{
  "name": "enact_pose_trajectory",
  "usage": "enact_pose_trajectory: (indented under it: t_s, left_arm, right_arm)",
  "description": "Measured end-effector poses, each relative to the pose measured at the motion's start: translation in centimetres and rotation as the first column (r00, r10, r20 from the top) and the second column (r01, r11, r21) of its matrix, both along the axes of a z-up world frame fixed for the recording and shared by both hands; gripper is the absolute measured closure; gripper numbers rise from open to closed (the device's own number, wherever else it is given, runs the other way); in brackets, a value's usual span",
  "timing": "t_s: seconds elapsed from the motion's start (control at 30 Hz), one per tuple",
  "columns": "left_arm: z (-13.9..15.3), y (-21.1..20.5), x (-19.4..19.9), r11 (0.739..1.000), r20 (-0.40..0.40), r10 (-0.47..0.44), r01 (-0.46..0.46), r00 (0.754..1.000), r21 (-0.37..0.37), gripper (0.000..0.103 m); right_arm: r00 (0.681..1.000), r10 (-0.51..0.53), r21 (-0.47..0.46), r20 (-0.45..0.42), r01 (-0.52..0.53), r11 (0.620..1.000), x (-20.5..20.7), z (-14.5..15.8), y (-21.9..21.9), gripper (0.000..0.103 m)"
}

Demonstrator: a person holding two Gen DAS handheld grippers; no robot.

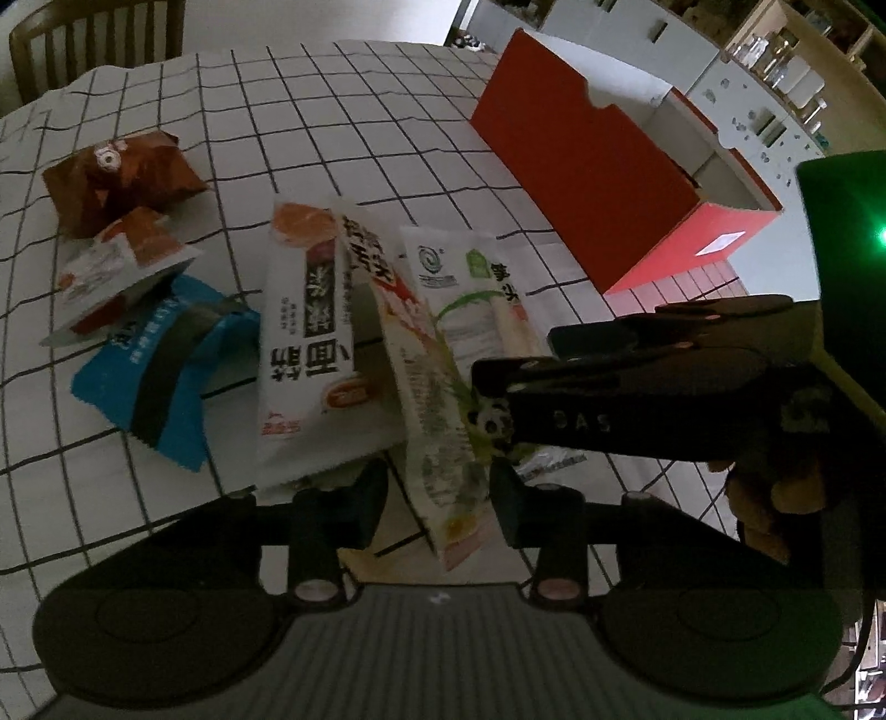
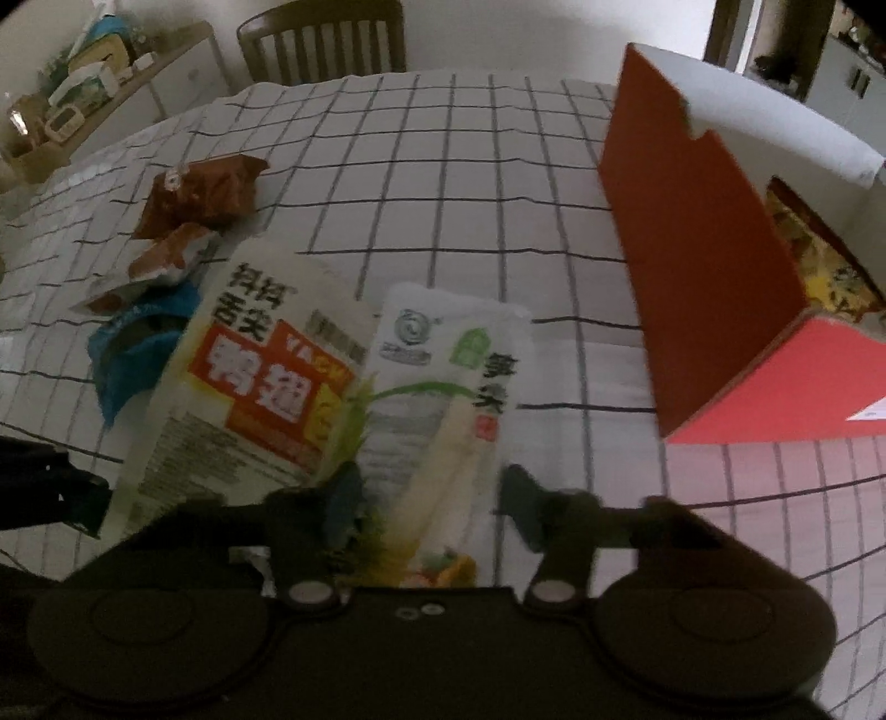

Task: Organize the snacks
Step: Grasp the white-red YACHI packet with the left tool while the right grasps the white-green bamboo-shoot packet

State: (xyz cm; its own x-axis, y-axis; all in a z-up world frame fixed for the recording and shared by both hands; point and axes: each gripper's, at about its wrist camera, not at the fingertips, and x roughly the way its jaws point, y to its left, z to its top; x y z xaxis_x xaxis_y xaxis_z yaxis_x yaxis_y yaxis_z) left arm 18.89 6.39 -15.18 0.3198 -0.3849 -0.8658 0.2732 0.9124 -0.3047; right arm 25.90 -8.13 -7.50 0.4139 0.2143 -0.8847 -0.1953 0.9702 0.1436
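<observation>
A white duck-wing pack (image 1: 426, 399) (image 2: 249, 376) with a red label stands tilted on its edge. Its near end lies between the fingers of my left gripper (image 1: 429, 487), and a gap shows beside the left finger. Next to it lies a white bamboo-shoot pack (image 1: 470, 288) (image 2: 443, 376) with green print. My right gripper (image 2: 432, 498) (image 1: 518, 360) straddles this pack's near end, with the fingers close to its edges; that view is blurred. The red box (image 1: 581, 183) (image 2: 692, 249) stands open at the right with a snack (image 2: 819, 266) inside.
On the checked tablecloth (image 1: 360, 111) to the left lie a white pack with a black band (image 1: 310, 343), a blue pack (image 1: 160, 365), a small orange-white pack (image 1: 122, 260) and a brown bag (image 1: 116, 177). A wooden chair (image 2: 321, 39) stands behind the table.
</observation>
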Motion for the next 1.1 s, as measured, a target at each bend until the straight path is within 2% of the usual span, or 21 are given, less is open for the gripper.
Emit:
enact_pose_trajectory:
  t_s: [0.03,0.17,0.33,0.43,0.53,0.6,0.67,0.77,0.83,0.87,0.93,1.0,1.1]
  left_arm:
    - [-0.1,-0.2,0.1,1.000,-0.003,-0.001,0.001,1.000,0.000,0.064]
    - [-0.2,-0.9,0.9,1.000,-0.016,-0.002,0.002,1.000,-0.005,0.066]
    - [-0.6,-1.4,1.7,1.000,-0.042,0.005,-0.005,0.999,0.000,0.074]
    - [-0.9,-1.6,1.9,1.000,-0.046,0.011,-0.010,0.999,0.019,0.083]
    - [-0.9,-1.3,1.9,1.000,-0.050,0.018,-0.017,0.999,0.011,0.084]
    - [-1.0,-1.3,1.8,1.000,-0.047,0.016,-0.016,0.999,0.011,0.084]
    - [-1.0,-1.4,1.7,1.000,-0.044,0.014,-0.014,0.999,0.015,0.084]
    - [-1.0,-1.4,1.8,1.000,-0.044,0.015,-0.014,0.999,0.016,0.084]
    - [-1.0,-1.5,1.8,1.000,-0.041,0.015,-0.014,0.999,0.020,0.084]
    - [-1.0,-1.5,1.7,1.000,-0.040,0.015,-0.014,0.999,0.020,0.084]
    - [-1.0,-1.4,1.8,1.000,-0.044,0.019,-0.019,0.999,0.013,0.084]
    - [-1.0,-1.4,1.8,1.000,-0.042,0.019,-0.018,0.999,0.019,0.084]
    - [-1.0,-1.4,1.6,1.000,-0.037,0.020,-0.019,0.999,0.021,0.084]
  right_arm:
    - [1.000,-0.001,0.004,0.001,0.001,1.000,0.0,0.1,-0.3,0.060]
    - [1.000,-0.017,0.025,0.014,0.016,1.000,-0.2,0.5,-1.2,0.083]
    - [1.000,-0.028,0.065,0.008,0.028,0.998,-0.4,0.4,-2.0,0.085]
    - [0.999,-0.030,0.088,-0.017,0.032,0.996,-0.4,0.4,-2.4,0.079]
    - [0.999,-0.022,0.113,-0.042,0.026,0.993,-0.6,0.4,-3.0,0.075]
    - [0.998,-0.016,0.112,-0.067,0.024,0.993,-0.9,0.2,-3.2,0.062]
    - [0.997,-0.016,0.112,-0.081,0.025,0.993,-1.2,0.0,-3.3,0.055]
    - [0.997,-0.009,0.100,-0.074,0.017,0.995,-1.5,0.0,-2.8,0.055]
    - [0.998,-0.001,0.100,-0.069,0.008,0.995,-1.6,0.1,-2.4,0.058]
    - [0.998,-0.001,0.105,-0.068,0.008,0.994,-1.7,0.1,-2.2,0.064]
    - [0.998,0.001,0.116,-0.065,0.006,0.993,-1.7,0.1,-2.0,0.069]
    - [0.999,0.001,0.122,-0.054,0.006,0.992,-1.7,0.3,-2.1,0.086]
    - [0.999,-0.026,0.149,-0.046,0.033,0.988,-1.7,0.6,-2.8,0.095]
